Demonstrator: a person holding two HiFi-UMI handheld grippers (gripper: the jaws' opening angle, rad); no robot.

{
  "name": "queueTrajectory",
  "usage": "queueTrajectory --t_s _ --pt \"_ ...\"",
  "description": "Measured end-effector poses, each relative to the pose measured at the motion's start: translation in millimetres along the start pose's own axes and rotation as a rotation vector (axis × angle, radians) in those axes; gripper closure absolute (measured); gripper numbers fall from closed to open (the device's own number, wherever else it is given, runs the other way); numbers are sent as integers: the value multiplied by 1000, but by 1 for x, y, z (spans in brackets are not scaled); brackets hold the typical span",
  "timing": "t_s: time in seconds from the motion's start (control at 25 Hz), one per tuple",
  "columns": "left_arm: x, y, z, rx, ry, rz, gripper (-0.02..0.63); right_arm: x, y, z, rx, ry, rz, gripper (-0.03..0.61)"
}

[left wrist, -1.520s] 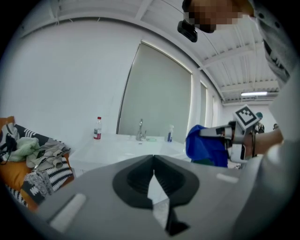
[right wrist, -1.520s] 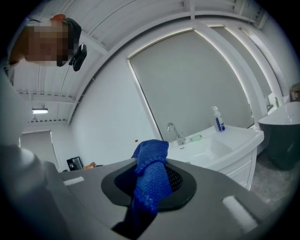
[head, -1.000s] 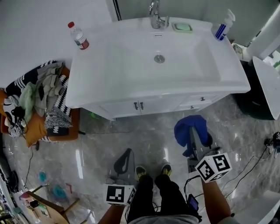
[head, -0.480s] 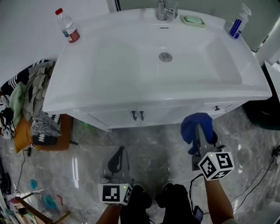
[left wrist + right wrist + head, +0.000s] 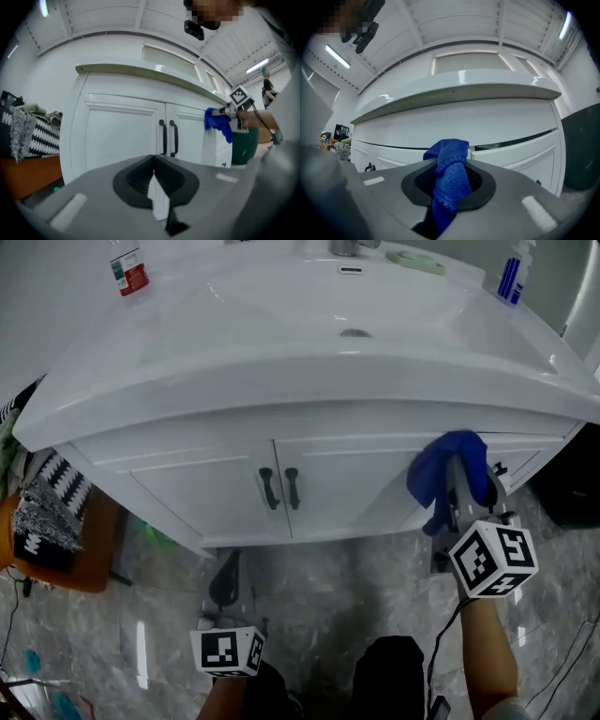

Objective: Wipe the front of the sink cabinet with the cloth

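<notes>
**Q:** What is entered at the cabinet's left?
**A:** One heap of laundry (image 5: 37, 512), set just beside the left flank of the cabinet (image 5: 187, 493). One bottle (image 5: 129, 268), red-labelled, stood above the cabinet's left end on the sink (image 5: 281, 381).

**Q:** And before the cabinet's middle?
**A:** One left gripper (image 5: 225, 570), held low, below the paired handles (image 5: 279, 488) and well apart from the front. Its jaws are seen pressed together with nothing between them. It is judged to be parked there so that the wiping path is kept free.

**Q:** Where is the cloth recorded?
**A:** One cloth (image 5: 450, 470), blue, pinched fast in the right gripper (image 5: 461, 498) and raised to the cabinet's right front, just under the sink rim. A bunched fold is left standing proud of the jaws, presumably so that fabric and not plastic is met by the panel. Whether the front is actually touched cannot be told.

**Q:** Anything at the cabinet's right?
**A:** One sprayer (image 5: 511, 277), above the right end. One dark bin (image 5: 572, 488), just beside the right flank.

**Q:** How is the task rated?
**A:** Judged to be at its start, with a sweep across the front yet to be made.
</notes>
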State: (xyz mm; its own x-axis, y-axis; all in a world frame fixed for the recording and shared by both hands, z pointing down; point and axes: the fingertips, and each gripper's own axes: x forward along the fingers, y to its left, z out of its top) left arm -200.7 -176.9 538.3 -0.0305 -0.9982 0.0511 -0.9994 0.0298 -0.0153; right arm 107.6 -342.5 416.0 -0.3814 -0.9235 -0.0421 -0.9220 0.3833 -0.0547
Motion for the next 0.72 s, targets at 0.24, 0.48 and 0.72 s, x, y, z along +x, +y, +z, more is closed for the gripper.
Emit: queueTrajectory --t_s 0.24,0.48,0.72 --pt "0 9 -61 -11 8 27 604 -5 5 -7 -25 -77 0 514" --pt "-10 15 -88 -33 32 25 604 -13 -7 -4 -37 -99 -79 514" --pt "-8 20 -102 -57 40 23 604 -9 -26 -1 -15 -94 -120 514"
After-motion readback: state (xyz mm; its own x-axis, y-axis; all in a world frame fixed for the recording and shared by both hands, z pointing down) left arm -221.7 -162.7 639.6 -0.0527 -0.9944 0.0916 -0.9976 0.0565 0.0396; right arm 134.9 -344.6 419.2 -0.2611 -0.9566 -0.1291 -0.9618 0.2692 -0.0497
